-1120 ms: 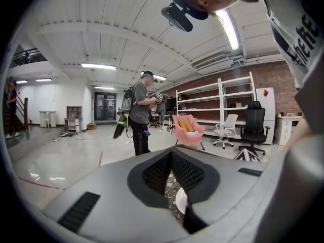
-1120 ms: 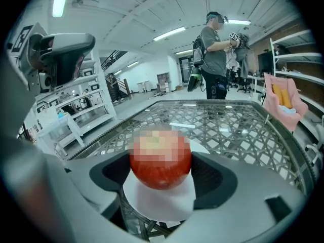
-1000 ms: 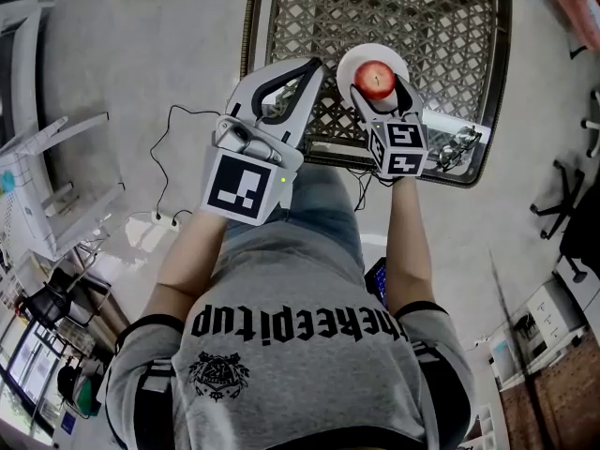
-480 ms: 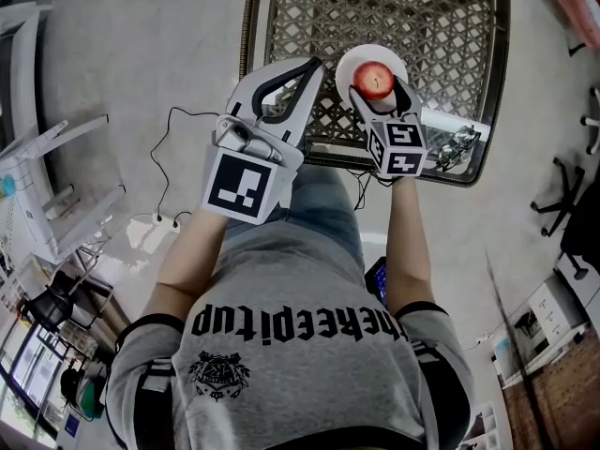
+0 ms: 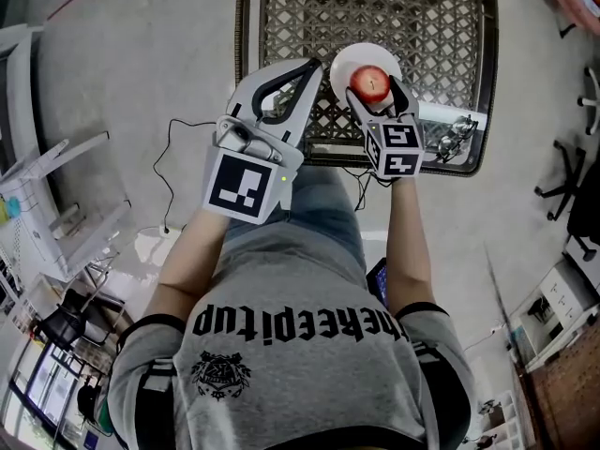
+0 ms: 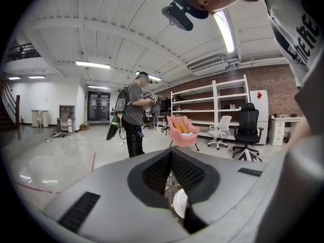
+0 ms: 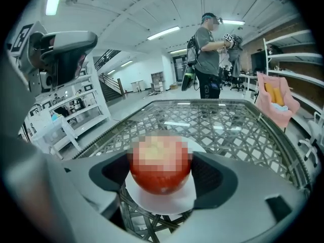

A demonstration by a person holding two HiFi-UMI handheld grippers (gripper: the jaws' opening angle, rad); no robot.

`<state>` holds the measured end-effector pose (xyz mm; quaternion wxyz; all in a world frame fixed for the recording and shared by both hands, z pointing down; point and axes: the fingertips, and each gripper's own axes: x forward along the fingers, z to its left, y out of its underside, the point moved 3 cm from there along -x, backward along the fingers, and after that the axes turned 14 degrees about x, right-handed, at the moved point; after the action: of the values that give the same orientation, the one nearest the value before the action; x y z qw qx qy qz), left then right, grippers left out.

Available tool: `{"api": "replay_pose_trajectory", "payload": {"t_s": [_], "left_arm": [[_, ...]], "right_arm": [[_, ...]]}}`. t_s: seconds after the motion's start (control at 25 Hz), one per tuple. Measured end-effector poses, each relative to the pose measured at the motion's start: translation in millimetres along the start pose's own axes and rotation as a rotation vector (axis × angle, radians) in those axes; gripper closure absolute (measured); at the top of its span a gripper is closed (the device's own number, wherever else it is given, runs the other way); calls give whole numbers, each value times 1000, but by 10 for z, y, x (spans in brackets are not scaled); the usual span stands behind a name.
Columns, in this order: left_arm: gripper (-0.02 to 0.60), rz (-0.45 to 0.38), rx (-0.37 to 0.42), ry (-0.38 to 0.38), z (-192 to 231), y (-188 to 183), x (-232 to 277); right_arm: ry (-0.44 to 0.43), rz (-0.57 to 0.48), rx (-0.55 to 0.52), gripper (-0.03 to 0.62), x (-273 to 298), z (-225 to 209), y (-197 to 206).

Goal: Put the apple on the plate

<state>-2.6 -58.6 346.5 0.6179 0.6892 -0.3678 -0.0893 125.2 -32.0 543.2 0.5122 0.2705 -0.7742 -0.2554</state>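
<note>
Red, smooth and firm, the apple is pinched at its widest sides by the right hand-held gripper, right over the white plate. It likely bruises easily, so a gentle grip suits. The left hand-held gripper is closed, empty.

Open hall. Ahead of the left gripper: pale polished floor and a white ribbed ceiling with strip lights. To its right: brick wall, white shelving, black office chair, pink chair. Ahead of the right gripper: lattice-topped table; staircase far to its left.
</note>
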Motion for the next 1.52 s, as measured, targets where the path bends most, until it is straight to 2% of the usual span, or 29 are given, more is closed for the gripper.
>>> {"api": "replay_pose_trajectory", "payload": {"t_s": [0.44, 0.52, 0.6, 0.76, 0.88, 1.12, 1.2, 1.52], "left_arm": [[538, -36, 13, 70, 70, -37, -55], [538, -45, 19, 90, 89, -54, -65], [538, -58, 26, 111, 105, -73, -79], [538, -77, 32, 151, 102, -123, -138], [538, -96, 42, 181, 97, -177, -184], [538, -142, 65, 248, 150, -217, -401], [538, -154, 72, 273, 129, -260, -374], [538, -207, 96, 374, 53, -438, -337]], "right_arm": [[88, -73, 28, 197, -192, 75, -138], [97, -96, 37, 241, -251, 128, -187], [105, -119, 49, 257, -313, 190, -231], [128, -157, 69, 389, -479, 317, -302], [135, -184, 81, 466, -604, 426, -355], [159, -268, 117, 567, -843, 791, -431], [158, -295, 134, 588, -927, 828, -484], [164, -411, 165, 585, -1266, 1081, -755]]}}
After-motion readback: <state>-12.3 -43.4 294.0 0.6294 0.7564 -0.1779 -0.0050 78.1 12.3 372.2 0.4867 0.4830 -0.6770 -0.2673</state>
